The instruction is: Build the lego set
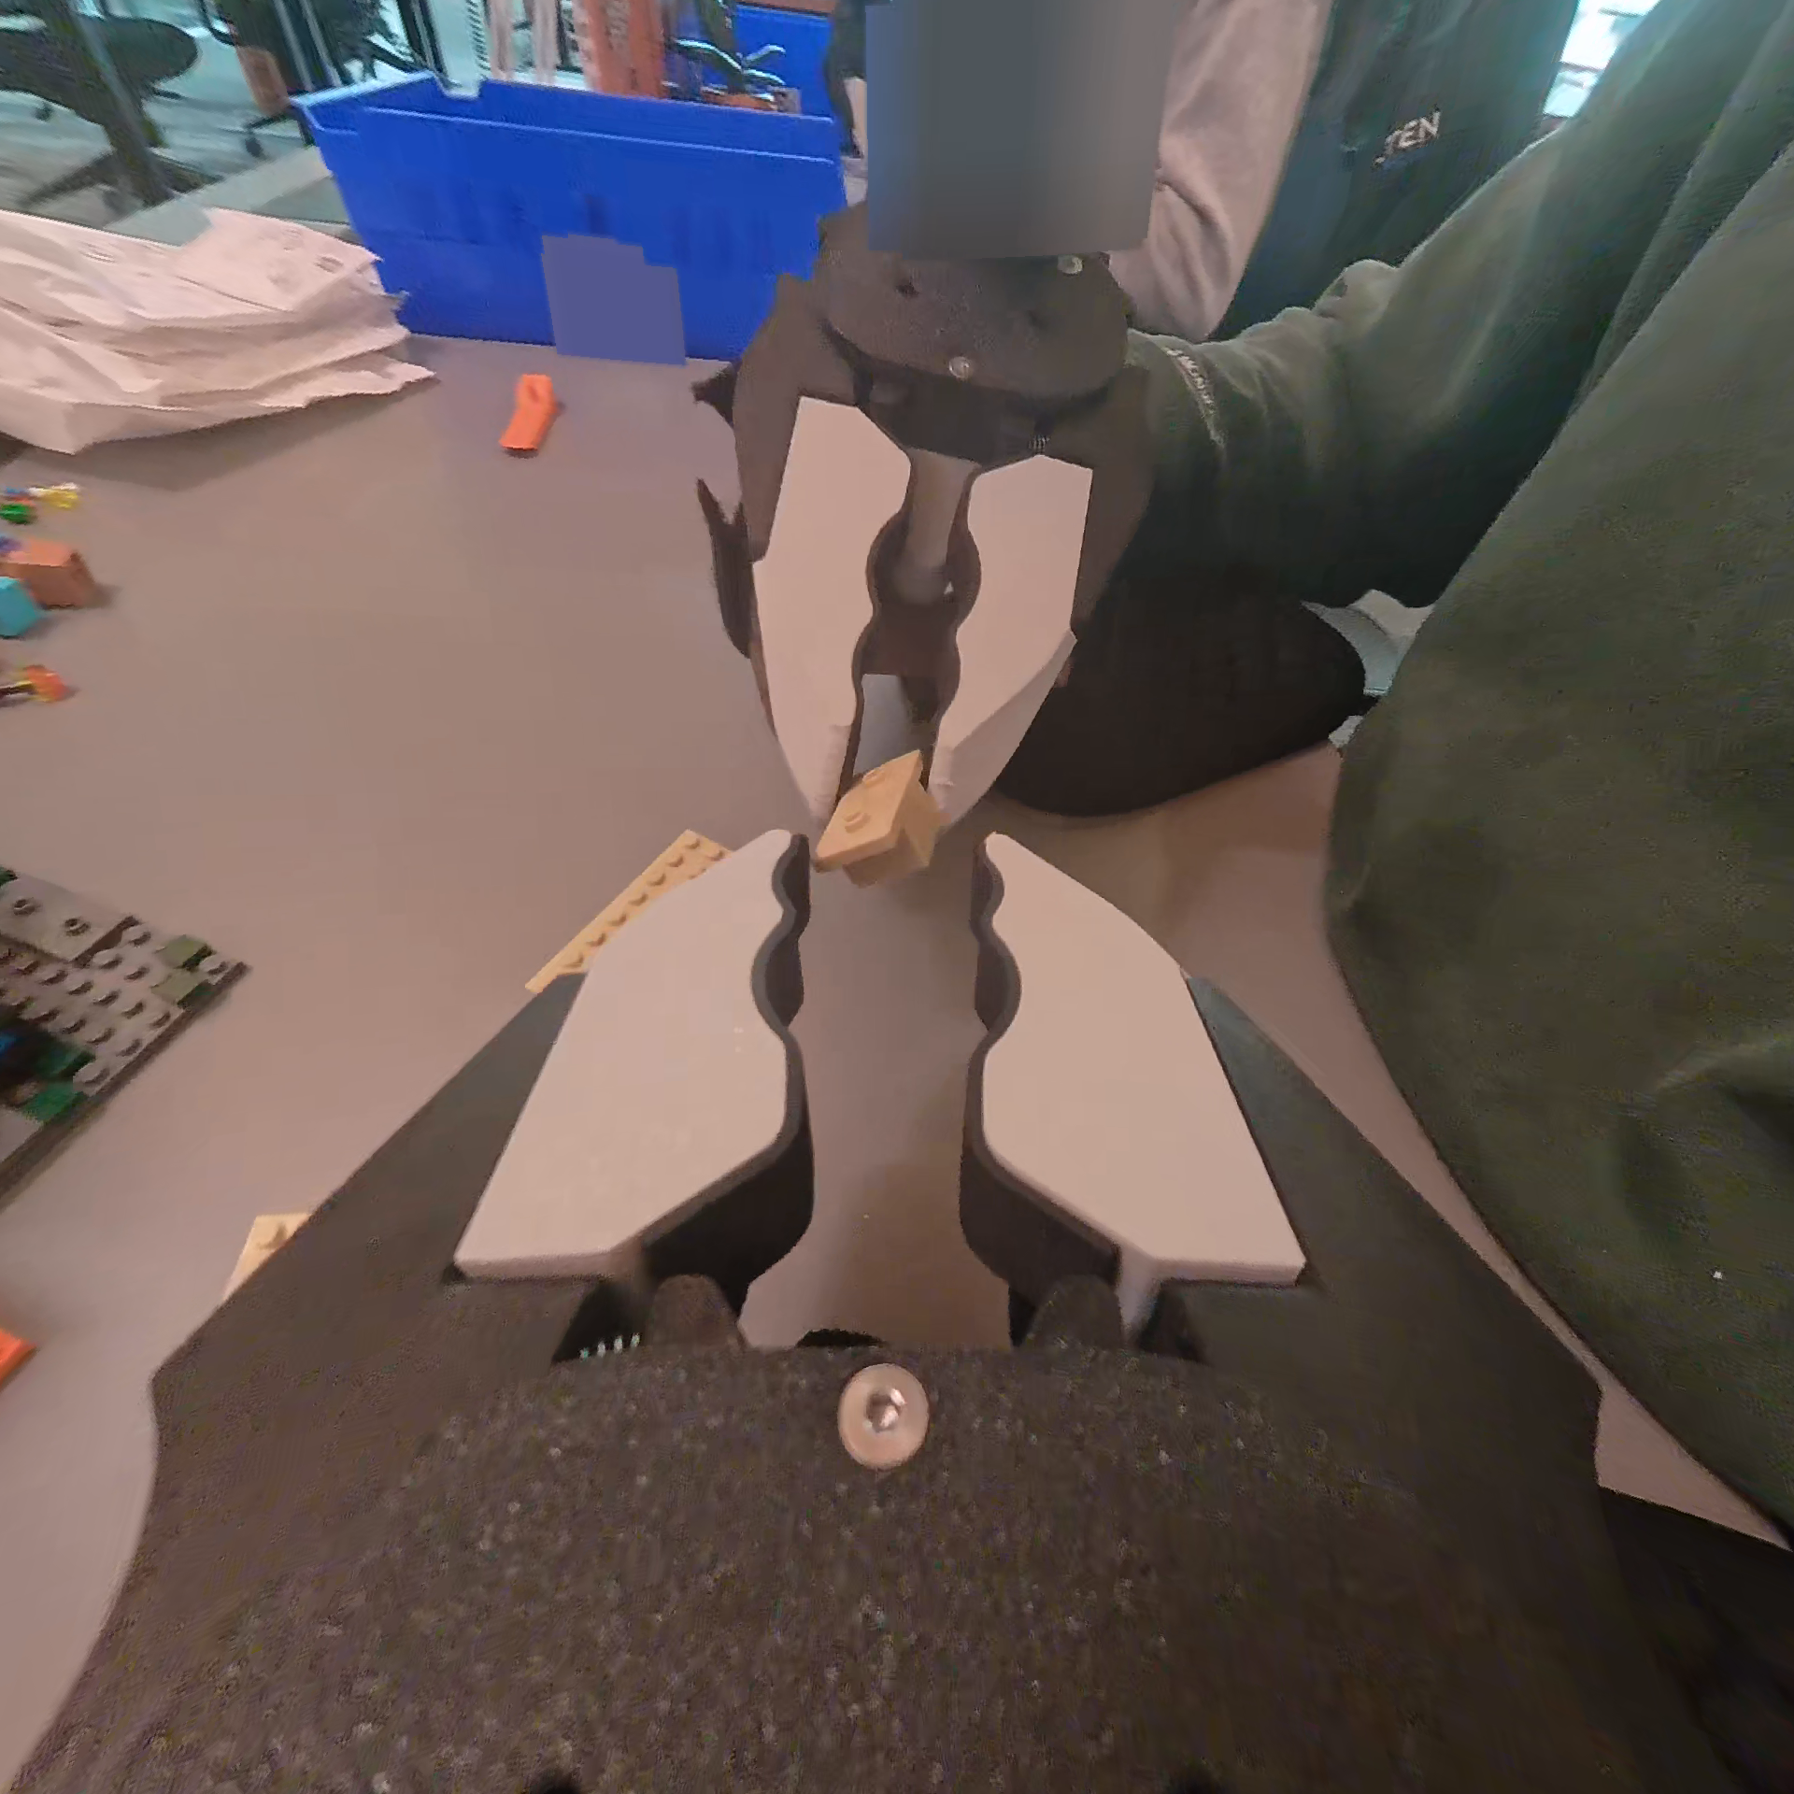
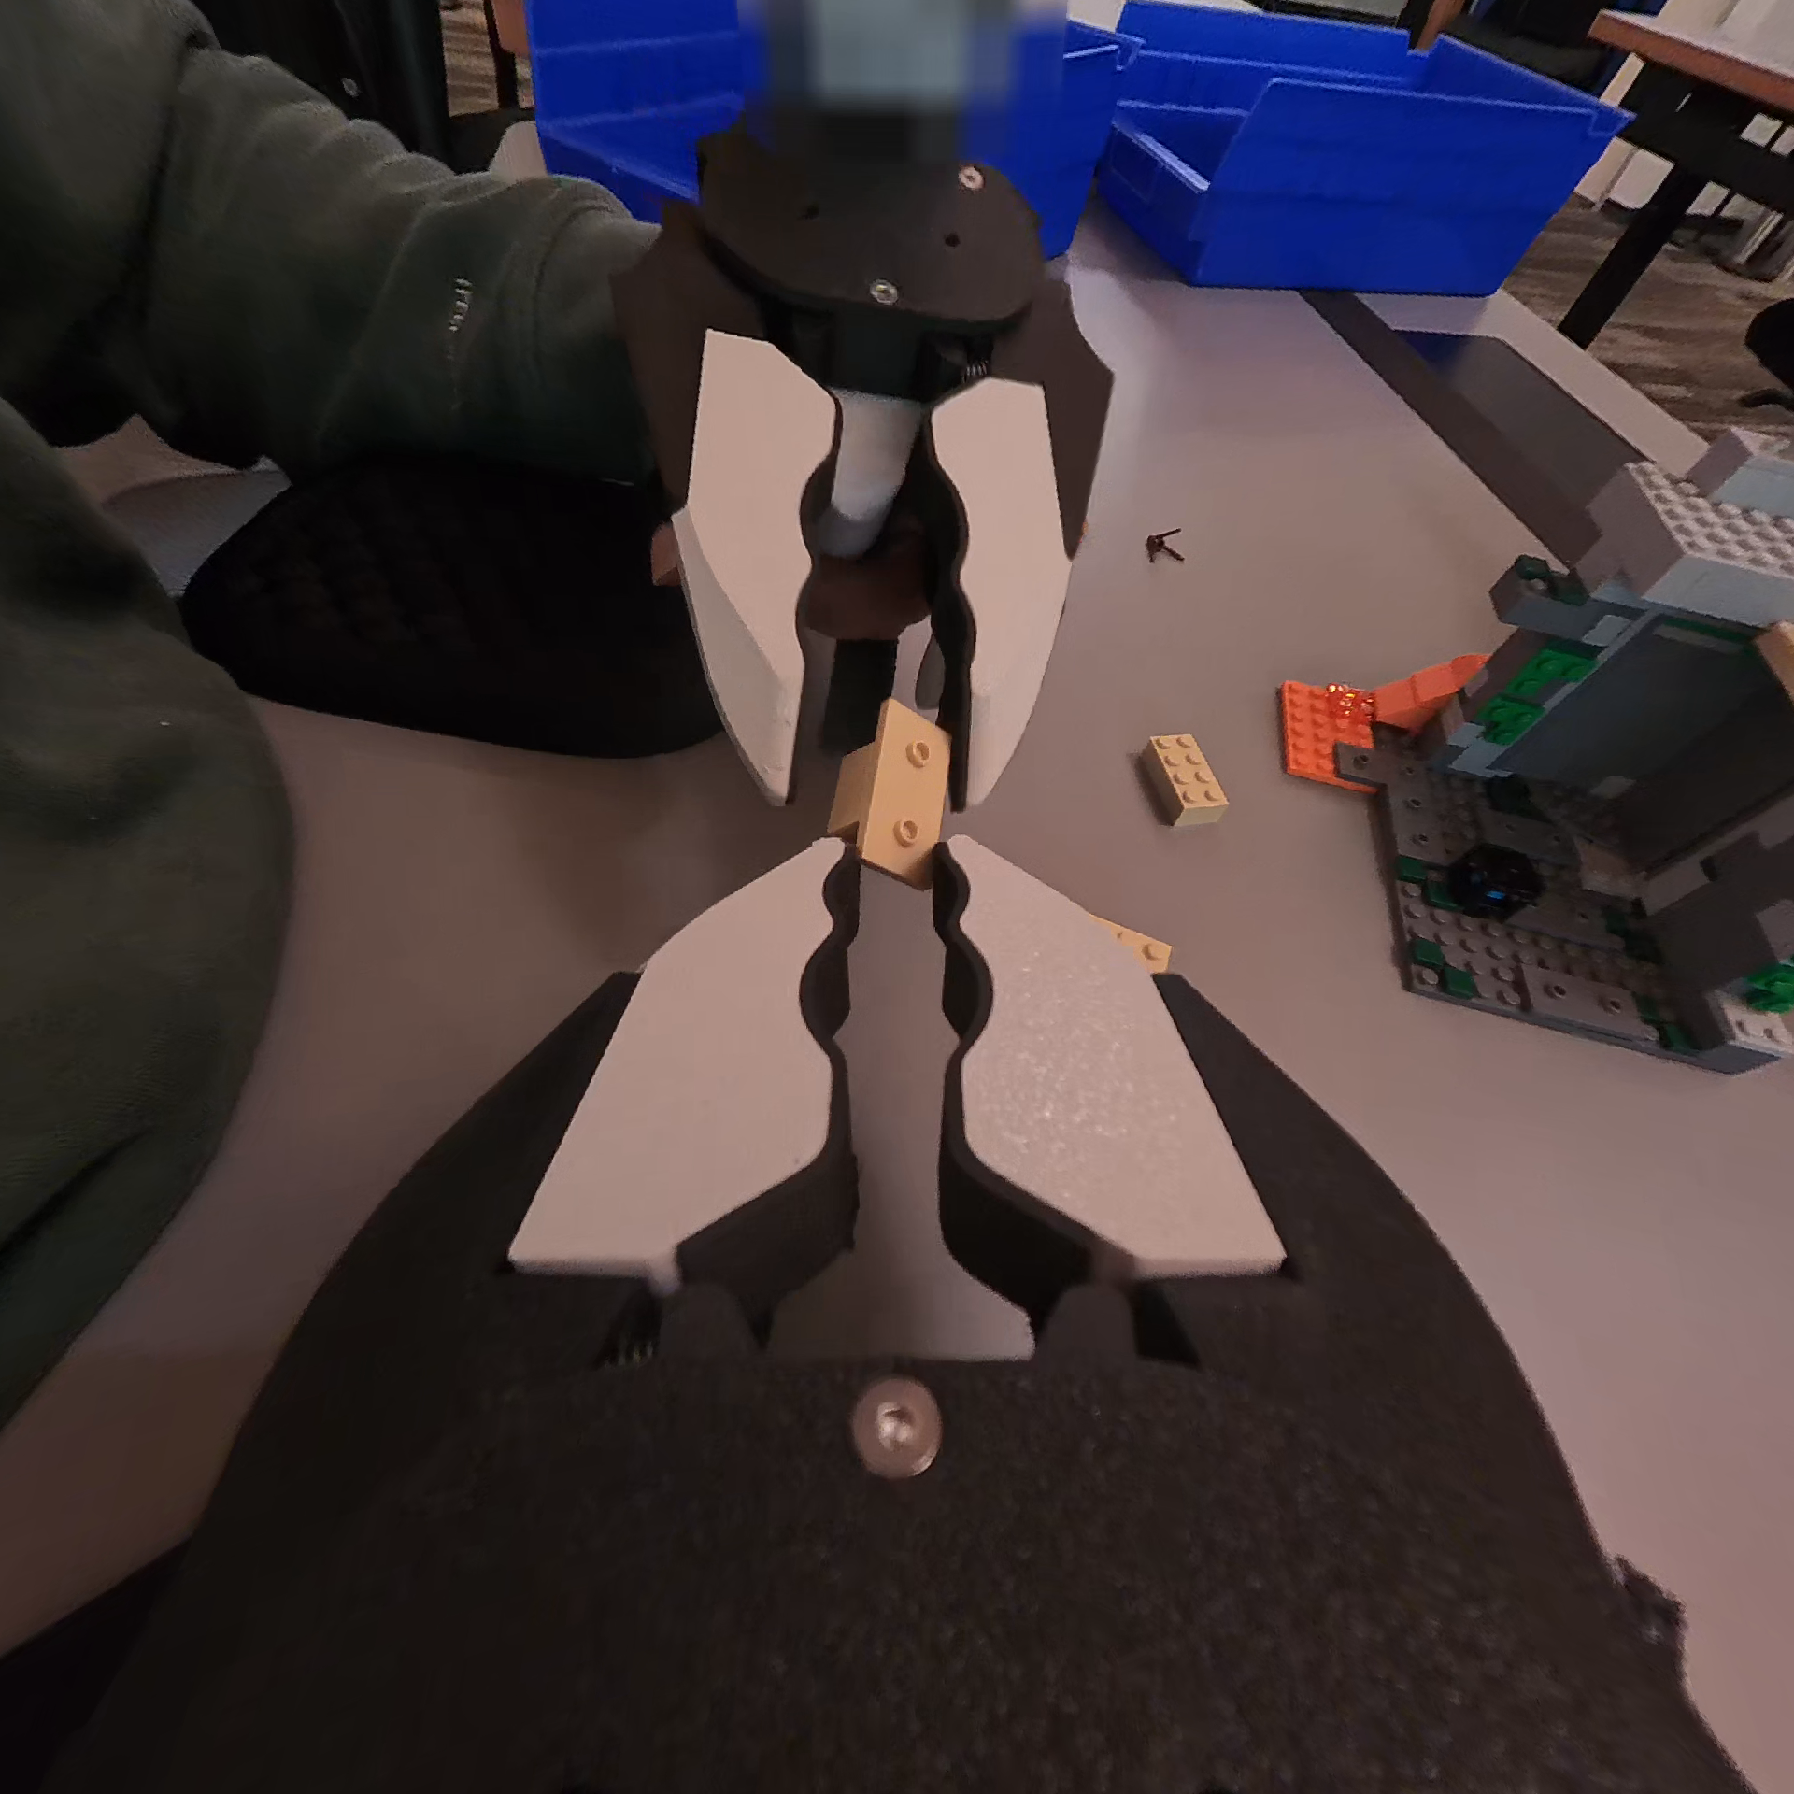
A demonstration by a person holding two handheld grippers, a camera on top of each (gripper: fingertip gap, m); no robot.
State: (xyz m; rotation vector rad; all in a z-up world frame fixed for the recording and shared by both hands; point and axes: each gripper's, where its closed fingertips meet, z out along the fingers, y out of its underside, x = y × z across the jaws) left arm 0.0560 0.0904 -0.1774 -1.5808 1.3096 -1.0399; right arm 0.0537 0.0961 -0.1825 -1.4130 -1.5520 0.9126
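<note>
A small tan lego piece (image 1: 879, 820) with studs on one face hangs in the air between the two grippers, which face each other tip to tip. My right gripper (image 2: 891, 859) is shut on its lower end (image 2: 898, 796); it also shows in the left wrist view (image 1: 888, 806), coming from the far side. My left gripper (image 1: 891, 854) is open, its fingertips on either side of the piece's near end without pinching it. In the right wrist view the left gripper (image 2: 879, 796) stands opposite. The partly built grey lego model (image 2: 1602, 874) stands on the table to the right.
Blue bins (image 1: 582, 204) stand at the table's back. A long tan plate (image 1: 631, 913), an orange piece (image 1: 529, 413), white paper bags (image 1: 175, 320) and small loose pieces (image 1: 49, 573) lie at the left. A tan brick (image 2: 1184, 781) and orange plate (image 2: 1320, 723) lie by the model. Green sleeves (image 1: 1553, 680) flank the grippers. My two grippers' fingertips are within a few centimetres of each other. Both grippers' tips are roughly 25 cm from the partly built grey lego model (image 2: 1602, 874).
</note>
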